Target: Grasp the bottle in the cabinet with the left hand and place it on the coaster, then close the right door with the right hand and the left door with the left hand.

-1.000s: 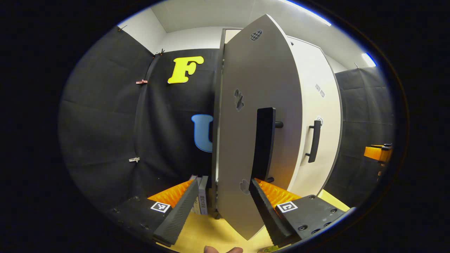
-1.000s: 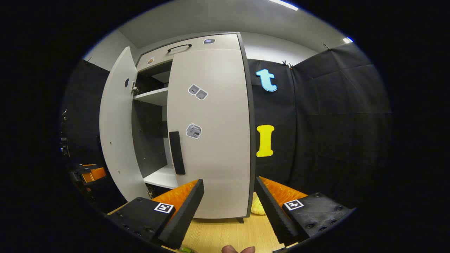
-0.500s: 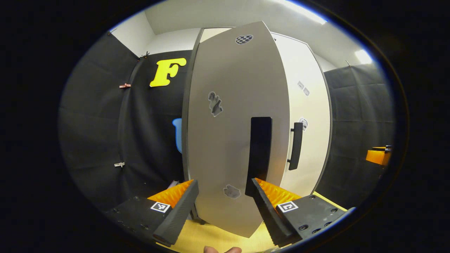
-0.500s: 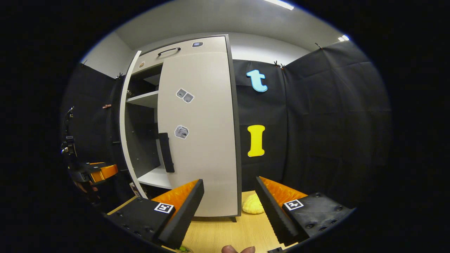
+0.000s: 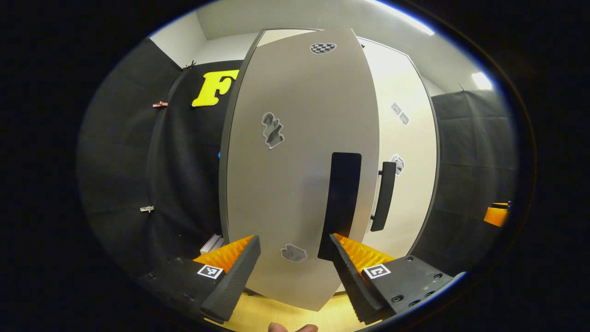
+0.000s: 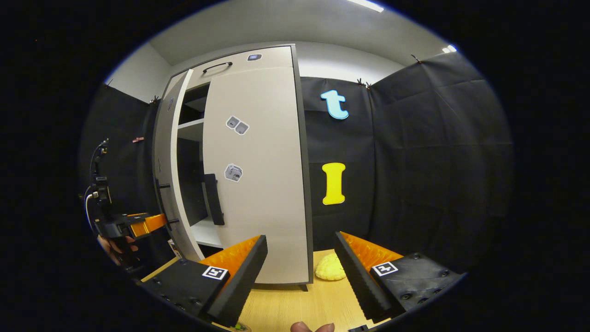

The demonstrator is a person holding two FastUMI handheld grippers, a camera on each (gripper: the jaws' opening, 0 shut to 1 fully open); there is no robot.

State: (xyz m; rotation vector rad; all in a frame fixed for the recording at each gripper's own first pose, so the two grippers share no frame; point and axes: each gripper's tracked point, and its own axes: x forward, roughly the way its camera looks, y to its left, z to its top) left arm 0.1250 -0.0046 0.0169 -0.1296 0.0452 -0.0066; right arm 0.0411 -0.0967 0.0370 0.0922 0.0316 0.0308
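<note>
Left claw: the left claw (image 5: 291, 272) is spread wide and grips nothing; its fingers straddle the lower face of the left door (image 5: 299, 161), the likely way to push a flat panel shut.
Right claw: the right claw (image 6: 299, 272) is also spread and empty, held low over the wooden surface (image 6: 295, 304), well back from the cabinet (its door job looks finished).
Left door: ajar, swung most of the way in, with a dark gap to the shelves showing in the right gripper view; its black handle (image 5: 340, 203) sits just beyond the left claw's right-hand finger.
Right door: the right door (image 6: 258, 175) lies flush with the cabinet front, apparently shut.
Bottle: I cannot tell where the bottle or coaster is; judging by the doors, it is probably already placed.
Far: a yellow, lumpy object (image 6: 328, 267) lies on the surface beside the cabinet's foot.
</note>
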